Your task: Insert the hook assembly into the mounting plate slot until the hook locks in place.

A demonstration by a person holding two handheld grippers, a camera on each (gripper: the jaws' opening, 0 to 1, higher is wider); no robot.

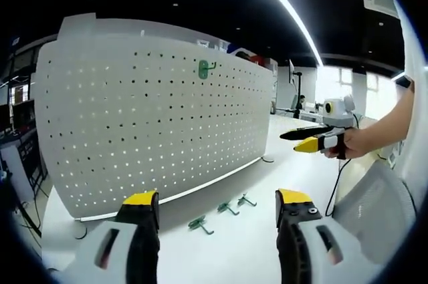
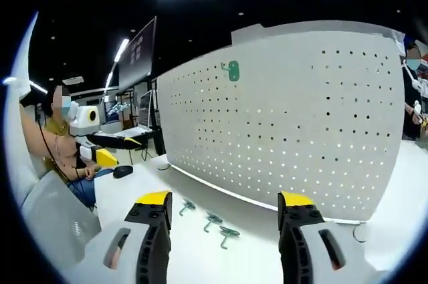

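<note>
Standing upright on a white table [image 1: 254, 184] is a large white pegboard panel [image 1: 154, 117], the mounting plate, dotted with even rows of small round holes and slightly curved by the lens. One green hook [image 1: 204, 68] already hangs near the panel's top edge; it has a small flat green back piece against the board and a thin prong sticking out toward the viewer. In the right gripper view the same mounted hook [image 2: 232, 70] sits high on the panel [image 2: 287, 117], toward its left end.

Three loose green hook assemblies lie in a short row on the table just in front of the panel's foot: the first [image 1: 198, 224], the second [image 1: 227, 208] and the third [image 1: 245, 200]. Each is a small green block with a thin bent wire. They are well apart from both grippers.

The left gripper [image 1: 217, 214] is released, its yellow-tipped jaws spread wide and holding nothing, with the loose hooks seen between them. The right gripper [image 2: 224, 214] is likewise released and empty. From the left gripper view, the right gripper [image 1: 309, 138] appears beside the panel's far end, held in a hand [image 1: 354, 142].
</note>
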